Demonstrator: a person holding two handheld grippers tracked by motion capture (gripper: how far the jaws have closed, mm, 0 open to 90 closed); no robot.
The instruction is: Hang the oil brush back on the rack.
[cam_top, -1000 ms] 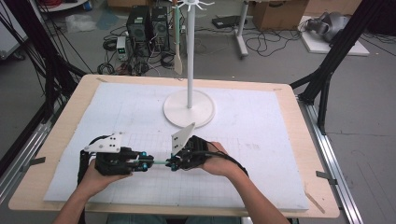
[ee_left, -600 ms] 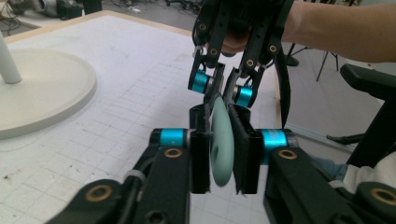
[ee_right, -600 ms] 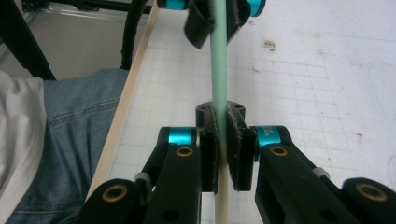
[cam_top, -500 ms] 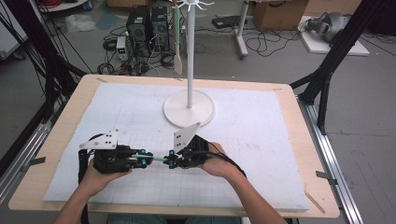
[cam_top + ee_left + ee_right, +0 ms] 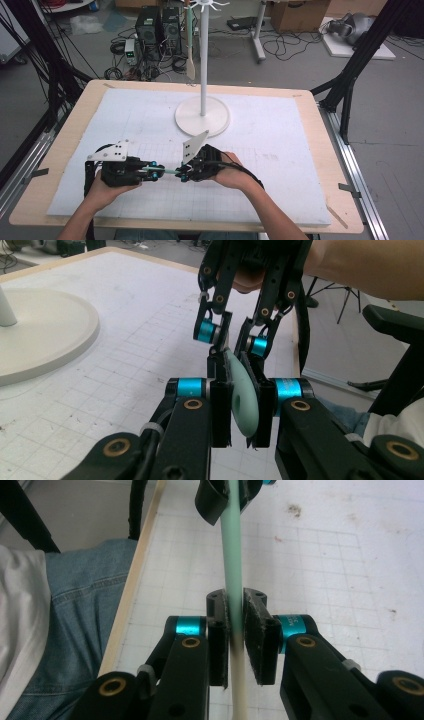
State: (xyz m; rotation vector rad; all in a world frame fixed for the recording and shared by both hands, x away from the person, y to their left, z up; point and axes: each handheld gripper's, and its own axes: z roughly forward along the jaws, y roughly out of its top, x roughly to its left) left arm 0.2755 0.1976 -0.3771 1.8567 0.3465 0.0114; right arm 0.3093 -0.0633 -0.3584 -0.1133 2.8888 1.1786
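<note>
A mint-green utensil [image 5: 169, 171] with a hole in its flat end [image 5: 243, 400] hangs level between my two grippers, above the white mat [image 5: 280, 165] near the front edge. My left gripper [image 5: 157, 171] [image 5: 242, 390] is shut on the holed end. Facing it from the right, my right gripper [image 5: 182, 175] [image 5: 235, 605] has its pads on the thin shaft [image 5: 231, 545]. Its jaws have just been easing open, with the shaft still between them. The right gripper view has the left gripper [image 5: 227, 495] at the top. In the left gripper view the right gripper [image 5: 232, 347] is straight ahead.
A white stand with a round base [image 5: 202, 117] and a tall pole [image 5: 204, 55] rises at the middle of the mat. A wooden spoon [image 5: 190, 65] hangs from its top. The wooden table edge [image 5: 45, 210] runs around the mat. The person's lap [image 5: 80, 610] is close below.
The left gripper's jaws have drawn in on the utensil's holed end. Both hands have kept their places.
</note>
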